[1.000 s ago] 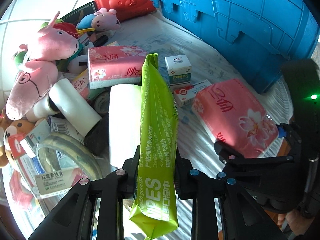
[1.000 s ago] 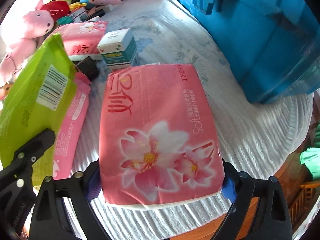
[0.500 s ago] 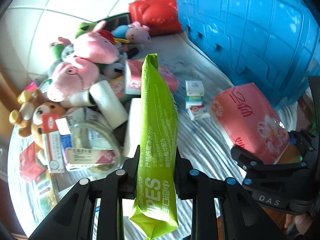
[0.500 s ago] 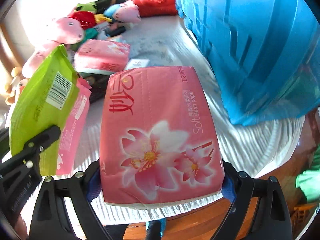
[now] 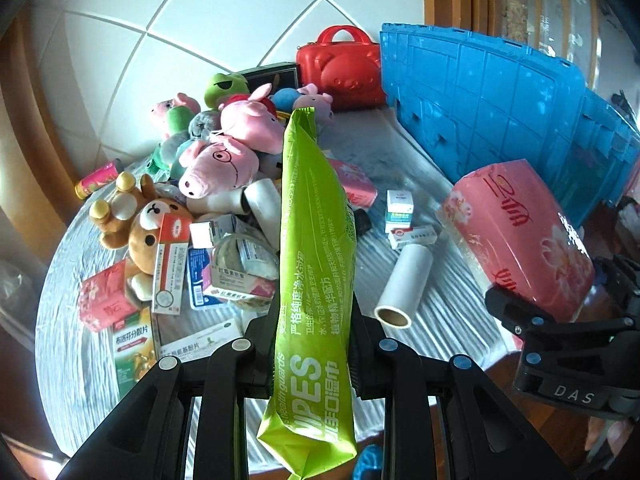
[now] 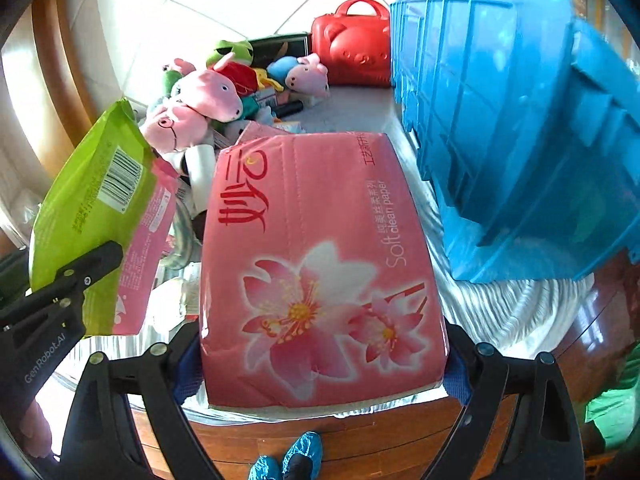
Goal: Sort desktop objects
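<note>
White wall tiles (image 5: pixel 192 28) rise behind a round table (image 5: pixel 64 280) covered in a pale ribbed cloth and crowded with clutter. At its far side sit a red bear-faced case (image 5: pixel 342 68) and a large blue crate (image 5: pixel 500 120), tipped so that its ribbed underside faces the cameras.

The left gripper (image 5: pixel 314 344) is clamped on a green wipes pack (image 5: pixel 316 240). The pack stands on edge between the two fingers, pinched at its lower third; its long upper part runs forward and up well past the fingertips, and its printed bottom end hangs below them toward the camera.

The right gripper (image 6: pixel 322 356) is closed on a pink tissue pack (image 6: pixel 316 256). The pack lies flat and wide between the fingers, flower print up, with the blue pads (image 6: pixel 186 364) pressing its two near corners; most of its length reaches forward beyond the fingertips. Both packs are held up off the cloth, near the table's front edge, and the tissue pack is to the right of the wipes pack and apart from it.

On the table below lie a white paper roll (image 5: pixel 406 280), a small green-and-white box (image 5: pixel 399 210), several medicine boxes (image 5: pixel 170 264), pink pig plush toys (image 5: pixel 218 166) and a brown bear plush (image 5: pixel 136 216). A clear roundish thing among the boxes may be a jar, though it is hard to make out. Blue shoe covers (image 6: pixel 286 462) show on the floor below the table edge.
</note>
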A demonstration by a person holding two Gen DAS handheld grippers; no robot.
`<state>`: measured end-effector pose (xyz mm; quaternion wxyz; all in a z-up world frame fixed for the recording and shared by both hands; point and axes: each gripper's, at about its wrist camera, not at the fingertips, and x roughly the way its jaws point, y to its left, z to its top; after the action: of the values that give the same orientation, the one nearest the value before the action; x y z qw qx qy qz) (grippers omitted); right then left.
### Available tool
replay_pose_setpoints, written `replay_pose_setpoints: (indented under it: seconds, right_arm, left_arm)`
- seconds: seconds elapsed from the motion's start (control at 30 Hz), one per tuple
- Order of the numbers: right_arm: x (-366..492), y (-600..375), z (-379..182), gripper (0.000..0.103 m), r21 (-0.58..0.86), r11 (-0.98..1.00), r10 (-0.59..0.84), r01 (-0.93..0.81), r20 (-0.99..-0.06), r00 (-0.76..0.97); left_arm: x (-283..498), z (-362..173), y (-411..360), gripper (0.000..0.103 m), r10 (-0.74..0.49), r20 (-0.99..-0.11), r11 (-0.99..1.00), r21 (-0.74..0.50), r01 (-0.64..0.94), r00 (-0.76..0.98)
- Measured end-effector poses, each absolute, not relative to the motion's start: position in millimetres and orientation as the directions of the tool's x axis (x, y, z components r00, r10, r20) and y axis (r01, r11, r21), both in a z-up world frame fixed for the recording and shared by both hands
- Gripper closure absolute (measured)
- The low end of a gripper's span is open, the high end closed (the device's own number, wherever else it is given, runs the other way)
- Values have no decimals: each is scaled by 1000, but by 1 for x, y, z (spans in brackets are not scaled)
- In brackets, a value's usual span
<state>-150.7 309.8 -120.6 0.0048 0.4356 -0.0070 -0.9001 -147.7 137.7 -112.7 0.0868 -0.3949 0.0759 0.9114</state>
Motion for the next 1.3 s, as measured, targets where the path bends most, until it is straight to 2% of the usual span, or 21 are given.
replay_pose_setpoints:
  seconds: [0.2, 0.53, 0.67, 0.9, 1.13, 1.3]
  right_arm:
    - [-110, 307, -108, 10, -8, -999, 41, -54, -760, -648]
    - [-82, 324, -129, 10, -32, -991, 102, -129, -802, -589]
    - [-94, 339, -160, 10, -43, -988, 116, -151, -845, -522]
    - [-123, 355, -217, 10, 61, -993, -9, -105, -899, -438]
    - [-170, 338, -220, 10, 181, -983, -173, 29, -861, -478]
    - [-175, 339, -192, 10, 134, -989, -147, 64, -823, -549]
  left_arm:
    - [-117, -110, 137, 77, 128, -728, -964, 67, -256, -673]
    - [-100, -121, 149, 78, 128, -752, -958, 75, -278, -646]
    - [-104, -130, 156, 77, 112, -766, -961, 79, -264, -634]
    - [-110, -145, 169, 77, 83, -788, -967, 85, -241, -610]
    - [-122, -156, 172, 77, 28, -801, -981, 94, -172, -598]
    - [-130, -162, 173, 77, -6, -808, -989, 94, -118, -589]
